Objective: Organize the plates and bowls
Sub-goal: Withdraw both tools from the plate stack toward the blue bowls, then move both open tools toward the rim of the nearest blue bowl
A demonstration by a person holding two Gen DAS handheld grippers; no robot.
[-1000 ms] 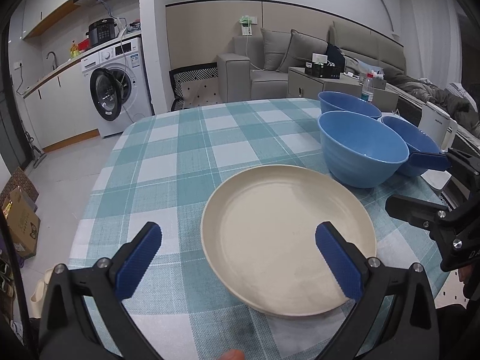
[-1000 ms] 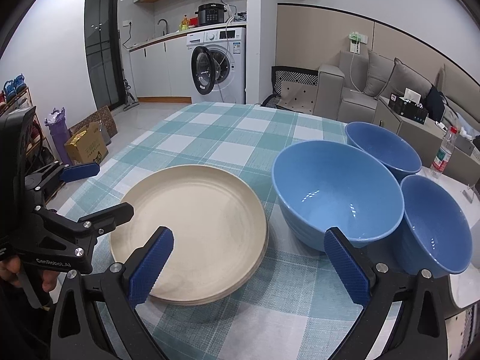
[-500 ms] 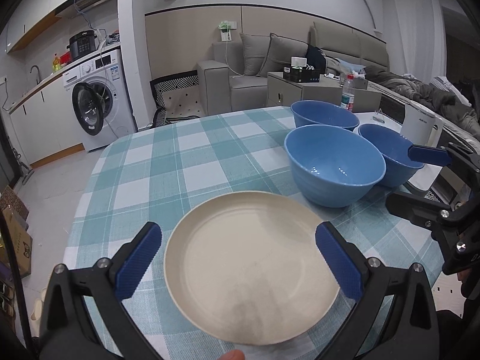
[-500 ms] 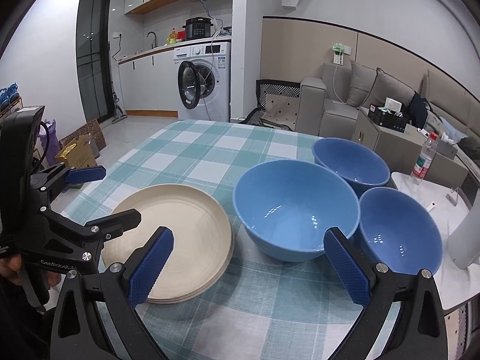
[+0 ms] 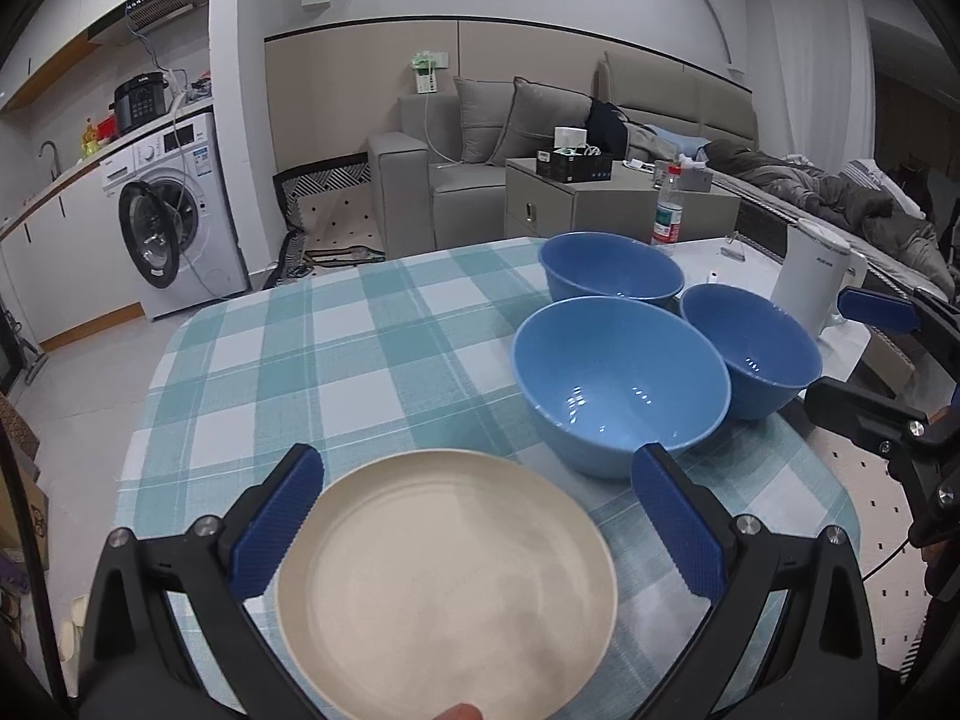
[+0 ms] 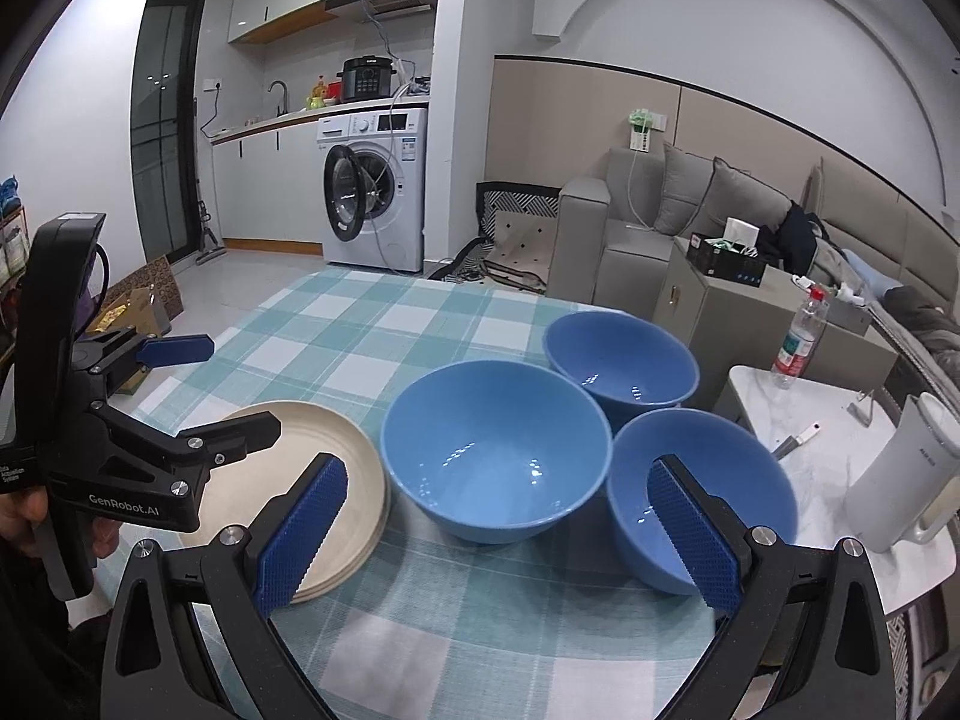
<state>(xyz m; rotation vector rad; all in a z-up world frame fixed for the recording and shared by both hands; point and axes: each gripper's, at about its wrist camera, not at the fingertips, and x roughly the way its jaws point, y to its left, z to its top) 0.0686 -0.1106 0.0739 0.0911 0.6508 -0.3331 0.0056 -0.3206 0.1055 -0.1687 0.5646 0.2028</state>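
Showing stacked plates (image 6: 336,480), right view only

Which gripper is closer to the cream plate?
Left. The left gripper hangs open right over the cream plate, its fingers either side of it. The right gripper is off beside the plate, open in front of the blue bowls.

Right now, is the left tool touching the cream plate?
Apart. The right wrist view shows the left tool open and raised, with a clear gap to the cream plate below.

Both the left tongs (image 5: 477,525) and right tongs (image 6: 498,531) gape wide, side by side.
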